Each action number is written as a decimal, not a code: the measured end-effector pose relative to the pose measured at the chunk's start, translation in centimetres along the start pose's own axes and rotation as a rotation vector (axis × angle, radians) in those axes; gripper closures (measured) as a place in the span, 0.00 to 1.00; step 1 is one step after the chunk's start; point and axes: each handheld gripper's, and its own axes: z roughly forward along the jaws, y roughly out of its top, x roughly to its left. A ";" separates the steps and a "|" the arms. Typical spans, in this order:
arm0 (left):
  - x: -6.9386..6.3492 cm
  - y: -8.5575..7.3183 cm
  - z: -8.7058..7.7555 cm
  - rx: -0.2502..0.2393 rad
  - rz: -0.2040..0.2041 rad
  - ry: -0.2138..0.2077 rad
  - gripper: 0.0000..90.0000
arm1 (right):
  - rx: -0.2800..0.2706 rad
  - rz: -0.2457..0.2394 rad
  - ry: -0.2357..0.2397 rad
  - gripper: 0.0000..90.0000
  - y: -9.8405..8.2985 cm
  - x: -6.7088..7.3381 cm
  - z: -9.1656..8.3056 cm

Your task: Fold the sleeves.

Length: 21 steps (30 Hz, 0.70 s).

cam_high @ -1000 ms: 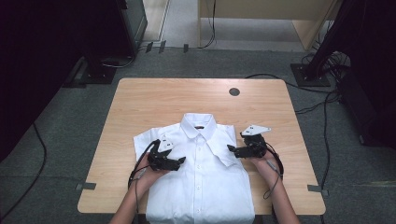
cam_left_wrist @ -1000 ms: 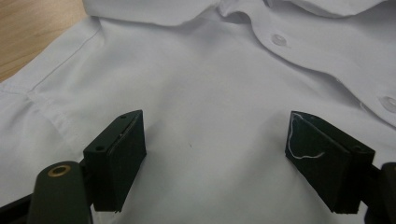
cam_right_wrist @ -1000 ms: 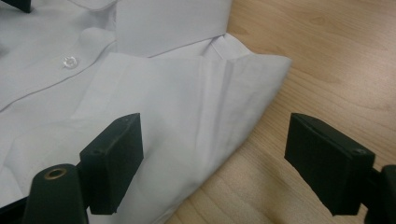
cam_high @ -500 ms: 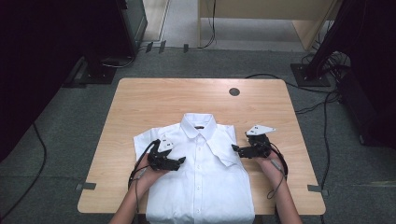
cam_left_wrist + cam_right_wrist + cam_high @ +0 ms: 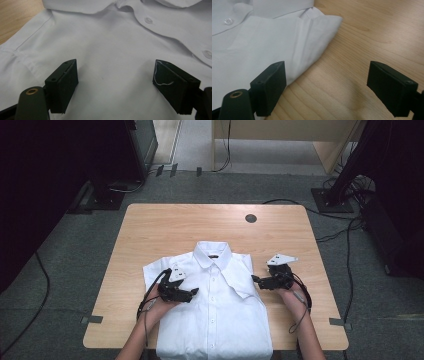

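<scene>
**Both grippers poised over a folded shirt**

While the white, buttoned cotton dress shirt [image 5: 217, 300] lies face up on the pale wooden table [image 5: 165, 230], both tools hang just above it with nothing gripped. The shirt sits at the near edge of the table, its hem running over that edge. Its long axis runs from near to far, with the collar [image 5: 212, 254] pointing away from the person toward the small dark round hole [image 5: 251, 218] in the table.

The left gripper [image 5: 115, 82] hovers over the shirt's chest, left of the button placket, its black fingers [image 5: 62, 86] spread wide. The right gripper [image 5: 334, 87] sits at the shirt's right edge, fingers equally wide, one over the folded sleeve [image 5: 317, 37] and one over bare wood.

My worry is the right side: if those fingers close where they are, they could catch only the top layer of the fold and pull it open. Dragging either side could also slide the overhanging hem off the table.
</scene>
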 end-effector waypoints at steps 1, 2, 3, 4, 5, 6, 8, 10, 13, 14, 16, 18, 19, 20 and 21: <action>0.1 0.0 0.0 0.001 -0.006 -0.003 0.22 | 0.004 -0.004 -0.007 0.18 0.0 0.0 -0.1; 0.2 0.0 -0.1 0.002 -0.009 -0.007 0.22 | 0.007 -0.008 -0.009 0.18 0.0 -0.1 -0.1; 0.2 0.0 -0.1 0.002 -0.014 -0.009 0.22 | 0.006 -0.012 -0.009 0.18 -0.1 -0.1 -0.1; 0.3 0.0 -0.1 0.003 -0.015 -0.008 0.22 | 0.008 -0.011 -0.007 0.18 -0.1 -0.2 -0.1; 0.4 0.1 -0.2 0.005 -0.013 -0.006 0.22 | 0.011 -0.012 -0.007 0.18 -0.2 -0.2 -0.1; 0.4 0.1 -0.2 0.003 -0.015 -0.007 0.22 | 0.014 -0.010 -0.006 0.18 -0.3 -0.3 -0.1; 0.6 0.1 -0.4 0.001 -0.010 -0.002 0.22 | 0.019 -0.010 -0.004 0.18 -0.4 -0.4 0.0; 0.7 0.2 -0.4 0.001 -0.009 -0.002 0.22 | 0.024 -0.010 -0.003 0.18 -0.5 -0.4 0.0; 0.9 0.1 -0.5 0.003 -0.010 0.005 0.22 | 0.031 -0.030 -0.015 0.17 -0.6 -0.5 -0.1; 1.0 0.1 -0.5 0.008 -0.009 0.003 0.22 | 0.034 -0.035 -0.016 0.17 -0.6 -0.5 -0.1; 1.2 0.2 -0.5 0.011 -0.008 0.006 0.22 | 0.031 -0.038 -0.017 0.16 -0.7 -0.6 -0.1; 1.3 0.2 -0.6 0.008 -0.010 0.004 0.22 | 0.033 -0.036 -0.018 0.16 -0.8 -0.6 -0.1; 1.3 0.2 -0.7 0.008 -0.010 0.005 0.22 | 0.035 -0.039 -0.019 0.16 -0.8 -0.6 -0.1; 1.4 0.2 -0.7 0.007 -0.007 0.004 0.22 | 0.036 -0.038 -0.018 0.16 -0.9 -0.6 -0.1; 1.5 0.3 -0.8 0.009 -0.002 0.004 0.22 | 0.040 -0.041 -0.019 0.15 -0.9 -0.6 -0.1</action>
